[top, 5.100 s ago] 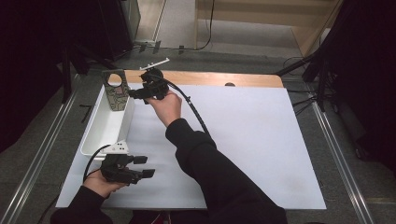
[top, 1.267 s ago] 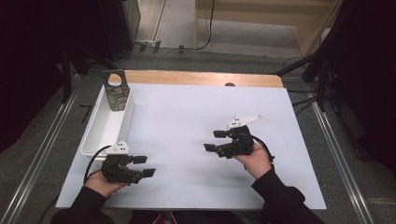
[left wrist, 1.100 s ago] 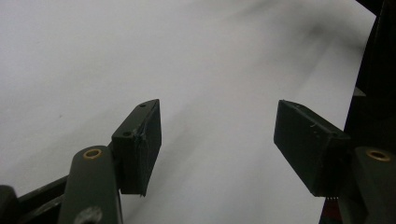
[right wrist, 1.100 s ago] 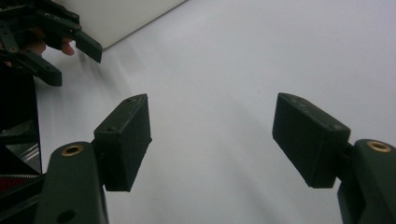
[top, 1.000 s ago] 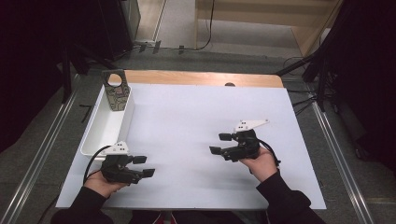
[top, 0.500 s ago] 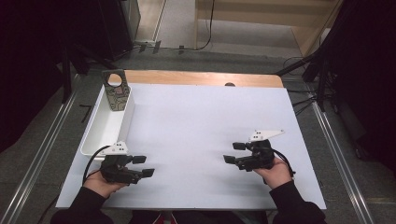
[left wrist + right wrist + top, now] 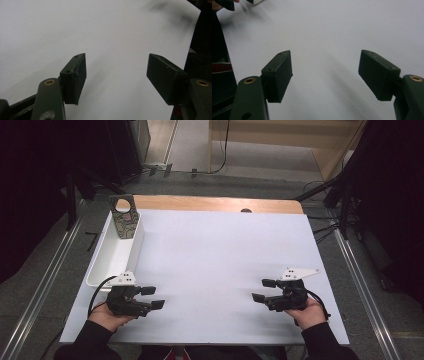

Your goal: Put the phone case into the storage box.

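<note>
Right gripper (image 7: 261, 290) moved to near-right edge, jaws apart, pointing left

I see two black grippers, the left gripper (image 7: 152, 297) and the right gripper (image 7: 264, 290), each topped with a pale grey plate. They sit low in the frame over a plain white sheet (image 7: 220, 255). At upper left, a white tray (image 7: 107, 265) holds a dark box (image 7: 125, 216) patterned with thin light lines. A tan wooden table edge (image 7: 215, 203) runs above.
</note>
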The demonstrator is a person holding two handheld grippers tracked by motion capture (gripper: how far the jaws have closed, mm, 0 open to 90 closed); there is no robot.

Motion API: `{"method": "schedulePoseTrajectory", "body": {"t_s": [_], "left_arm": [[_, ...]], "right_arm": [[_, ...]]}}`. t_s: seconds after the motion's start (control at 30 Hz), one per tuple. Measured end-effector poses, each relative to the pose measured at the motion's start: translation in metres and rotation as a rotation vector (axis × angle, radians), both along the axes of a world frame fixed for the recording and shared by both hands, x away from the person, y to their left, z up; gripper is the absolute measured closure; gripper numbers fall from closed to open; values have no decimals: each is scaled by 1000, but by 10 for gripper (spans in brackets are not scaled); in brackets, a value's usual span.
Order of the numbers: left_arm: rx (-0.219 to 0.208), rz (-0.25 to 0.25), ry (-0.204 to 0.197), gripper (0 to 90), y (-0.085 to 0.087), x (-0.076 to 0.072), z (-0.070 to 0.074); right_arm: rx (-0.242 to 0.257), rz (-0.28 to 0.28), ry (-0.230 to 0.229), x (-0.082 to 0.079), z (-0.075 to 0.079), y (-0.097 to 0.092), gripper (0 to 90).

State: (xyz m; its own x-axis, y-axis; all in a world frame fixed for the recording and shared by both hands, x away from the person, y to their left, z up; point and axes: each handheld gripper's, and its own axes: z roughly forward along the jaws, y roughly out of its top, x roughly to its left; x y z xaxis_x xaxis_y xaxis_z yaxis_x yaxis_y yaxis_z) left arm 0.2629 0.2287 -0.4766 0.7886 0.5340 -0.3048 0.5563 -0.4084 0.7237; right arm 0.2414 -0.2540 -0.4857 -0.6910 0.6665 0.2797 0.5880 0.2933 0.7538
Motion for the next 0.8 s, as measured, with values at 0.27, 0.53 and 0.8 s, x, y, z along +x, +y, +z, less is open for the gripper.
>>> {"method": "schedulePoseTrajectory", "body": {"t_s": [0.27, 0.53, 0.8], "left_arm": [[4, 0, -4, 320, 0, 0, 0], [7, 0, -3, 319, -1, 0, 0], [-2, 1, -3, 320, -1, 0, 0]], "right_arm": [[15, 3, 3, -2, -4, -4, 252], [15, 10, 2, 0, -6, -4, 251], [7, 20, 6, 0, -7, -2, 251]]}}
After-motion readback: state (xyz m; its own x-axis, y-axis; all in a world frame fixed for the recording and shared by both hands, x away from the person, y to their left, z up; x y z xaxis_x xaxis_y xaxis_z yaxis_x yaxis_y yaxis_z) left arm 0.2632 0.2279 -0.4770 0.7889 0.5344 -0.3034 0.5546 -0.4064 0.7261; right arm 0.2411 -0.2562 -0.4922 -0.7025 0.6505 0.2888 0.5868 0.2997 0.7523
